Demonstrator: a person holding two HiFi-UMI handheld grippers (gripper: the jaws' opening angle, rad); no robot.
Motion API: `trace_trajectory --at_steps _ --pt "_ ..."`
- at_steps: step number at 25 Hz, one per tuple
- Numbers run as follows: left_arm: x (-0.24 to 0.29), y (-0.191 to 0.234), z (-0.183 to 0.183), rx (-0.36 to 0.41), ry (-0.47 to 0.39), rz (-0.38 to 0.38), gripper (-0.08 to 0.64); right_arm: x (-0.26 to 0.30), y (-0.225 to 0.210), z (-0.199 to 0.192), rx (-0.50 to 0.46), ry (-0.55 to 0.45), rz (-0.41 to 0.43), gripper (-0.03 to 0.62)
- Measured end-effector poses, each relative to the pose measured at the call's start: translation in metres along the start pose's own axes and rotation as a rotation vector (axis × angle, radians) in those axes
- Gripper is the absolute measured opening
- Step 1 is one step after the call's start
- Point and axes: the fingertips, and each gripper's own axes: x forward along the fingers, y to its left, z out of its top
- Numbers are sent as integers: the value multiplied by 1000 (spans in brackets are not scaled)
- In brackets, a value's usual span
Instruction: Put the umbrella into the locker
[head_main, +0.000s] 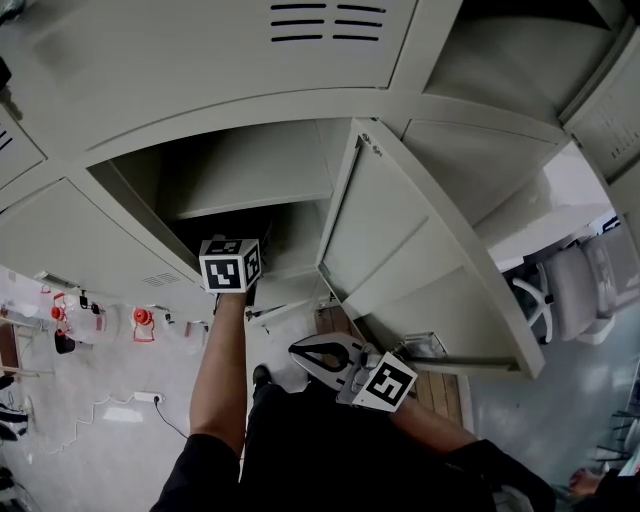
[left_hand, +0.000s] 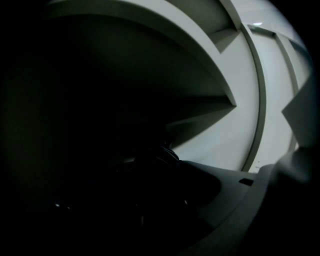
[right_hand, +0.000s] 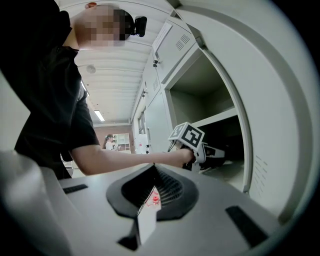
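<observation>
The grey locker (head_main: 150, 185) stands open, its door (head_main: 400, 240) swung out to the right. My left gripper reaches into the dark compartment; in the head view only its marker cube (head_main: 230, 265) and my forearm show. In the left gripper view a black folded mass, the umbrella (left_hand: 167, 152), fills the space between the jaws of the left gripper (left_hand: 165, 167), with the locker's pale inner wall (left_hand: 250, 90) beyond. The right gripper view shows the left gripper (right_hand: 212, 151) at the locker's mouth. My right gripper (head_main: 297, 348) hangs lower, in front of the door, shut and holding nothing.
Shut locker doors (head_main: 300, 40) surround the open one. A shelf (head_main: 250, 205) crosses the compartment's upper part. Red items (head_main: 143, 320) and a power strip with cable (head_main: 145, 397) lie on the floor at left. A chair (head_main: 570, 290) stands at right, behind the door.
</observation>
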Motion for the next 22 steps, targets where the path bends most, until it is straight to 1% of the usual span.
trace_trajectory --at_steps 4,7,9,12,17,19,22 --pt "10 0 -12 11 31 8 238 -2 -2 -3 -1 4 -5 11" --pt "17 -2 -22 32 71 7 239 -3 -1 -2 -4 1 -4 11" --pt "19 -3 -29 33 93 8 239 -3 -1 -3 1 2 -4 11" --pt "19 -3 -30 35 94 9 239 -3 1 -4 6 7 0 11" --pt "24 0 -32 61 114 11 242 -3 2 -7 13 9 0 12" --pt "25 1 -35 88 131 21 245 -4 3 -8 15 9 3 11" --pt "26 0 -42 153 168 35 258 -5 4 -8 13 5 5 11"
